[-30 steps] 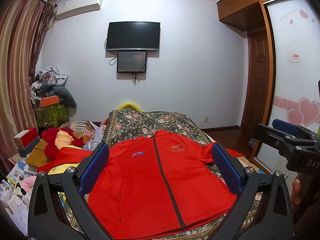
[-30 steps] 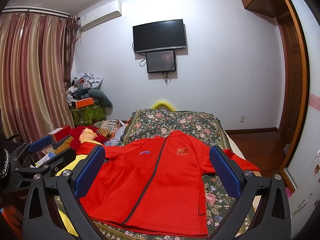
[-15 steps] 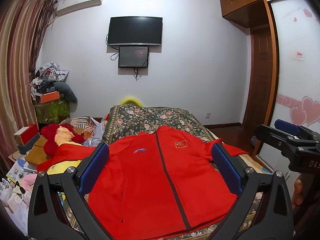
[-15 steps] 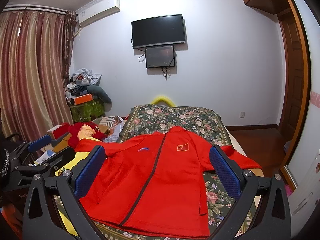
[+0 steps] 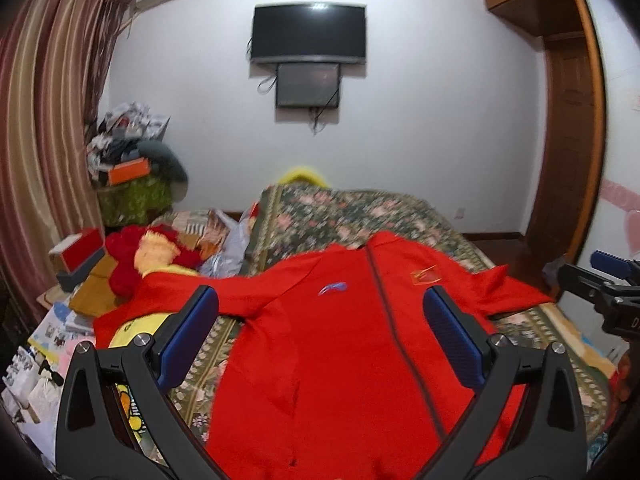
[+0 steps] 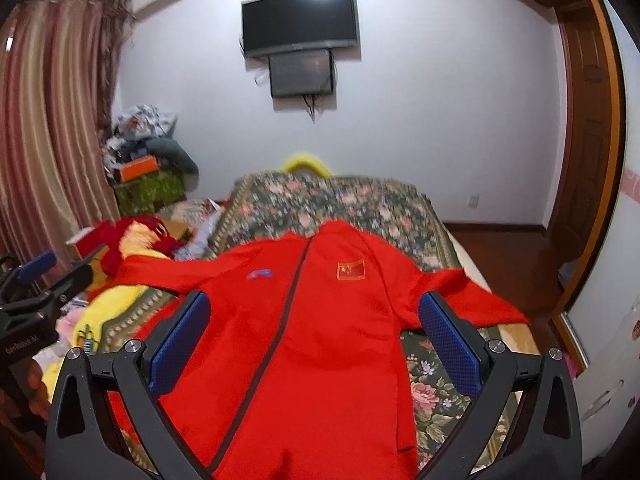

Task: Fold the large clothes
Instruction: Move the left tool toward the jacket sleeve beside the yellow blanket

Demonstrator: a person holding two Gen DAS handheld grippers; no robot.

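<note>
Smooth red zip jacket (image 5: 340, 344) flat, floral bedspread (image 5: 352, 216) beneath

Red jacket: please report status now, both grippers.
Left gripper open, empty. Right gripper open, empty. Red jacket flat on floral bedspread, zipped, sleeves spread, unfolded. Nothing on it.

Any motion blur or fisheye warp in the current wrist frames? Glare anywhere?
Left wrist: the floral bedspread and the red jacket are smeared by motion blur, the left gripper stays sharp, and the door frame bows. Right wrist: milder blur on the jacket, the right gripper is crisp, the curtains curve, and a small glare sits on the TV.
</note>
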